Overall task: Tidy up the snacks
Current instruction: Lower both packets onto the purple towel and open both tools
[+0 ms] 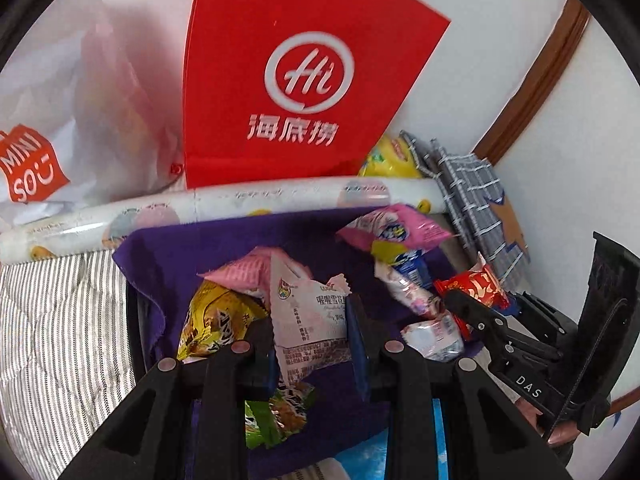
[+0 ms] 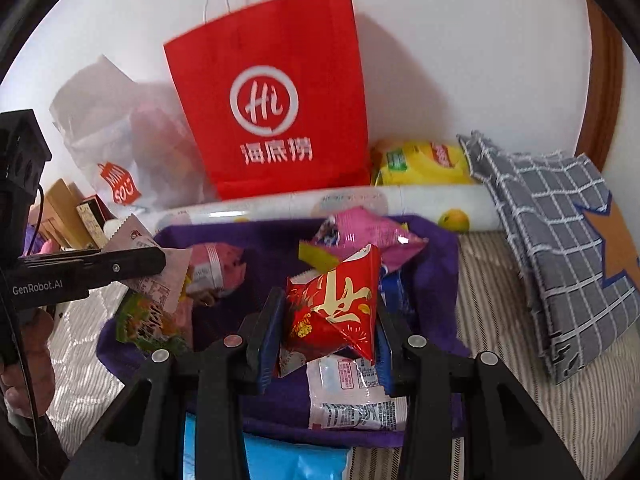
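While both tools hang over the purple cloth [image 2: 432,248], clamped: left gripper [image 1: 312,344] pinching a flat pale-pink plastic snack packet [image 1: 308,312], right gripper [image 2: 328,340] squeezing a puffy red foil snack pouch [image 2: 340,300] with gold lettering. Nearest, under the right jaws, a white printed sachet [image 2: 352,400] on the cloth. Further in, loose: yellow crinkled packet [image 1: 212,320], green wrapper [image 2: 148,320], pink pillow bag [image 2: 360,232]. Beyond, a long white patterned roll [image 2: 440,204] edging the cloth. Farthest, against the wall, a tall red paper carrier bag [image 2: 272,92]. Risks, likely: thin pink packet slipping from a shallow edge grip; slick air-filled foil squirting out or bursting under pressure; either snack landing back in the pile and scattering neighbours.
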The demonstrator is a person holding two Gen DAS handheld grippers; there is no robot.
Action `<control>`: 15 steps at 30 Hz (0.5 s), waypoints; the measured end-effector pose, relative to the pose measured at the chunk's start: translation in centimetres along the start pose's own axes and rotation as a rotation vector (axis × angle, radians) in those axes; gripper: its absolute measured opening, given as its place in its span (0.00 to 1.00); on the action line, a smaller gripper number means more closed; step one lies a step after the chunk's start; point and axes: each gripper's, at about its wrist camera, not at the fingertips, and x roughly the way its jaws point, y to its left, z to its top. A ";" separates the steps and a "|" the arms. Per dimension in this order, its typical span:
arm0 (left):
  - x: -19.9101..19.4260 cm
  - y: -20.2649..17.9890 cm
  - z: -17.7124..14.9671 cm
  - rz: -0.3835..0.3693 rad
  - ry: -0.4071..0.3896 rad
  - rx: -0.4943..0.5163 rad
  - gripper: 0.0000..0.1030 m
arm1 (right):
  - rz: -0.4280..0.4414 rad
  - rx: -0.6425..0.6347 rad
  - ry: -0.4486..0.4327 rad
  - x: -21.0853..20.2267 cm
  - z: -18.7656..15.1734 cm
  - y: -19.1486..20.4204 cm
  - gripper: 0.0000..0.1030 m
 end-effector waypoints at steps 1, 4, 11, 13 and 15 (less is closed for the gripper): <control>0.4 0.1 0.0 0.002 0.009 -0.001 0.26 | -0.002 -0.005 0.011 0.3 -0.2 0.0 0.39; 1.3 0.4 -0.2 0.014 0.027 -0.003 0.26 | -0.014 -0.029 0.030 0.8 -0.6 0.2 0.39; 2.1 0.5 -0.4 0.022 0.060 -0.001 0.27 | -0.015 -0.036 0.057 1.3 -0.8 0.2 0.40; 2.4 0.5 -0.4 0.022 0.066 0.001 0.27 | -0.017 -0.041 0.079 1.6 -0.8 0.2 0.40; 2.4 0.5 -0.4 0.022 0.069 0.002 0.27 | -0.022 -0.046 0.095 1.9 -0.9 0.3 0.40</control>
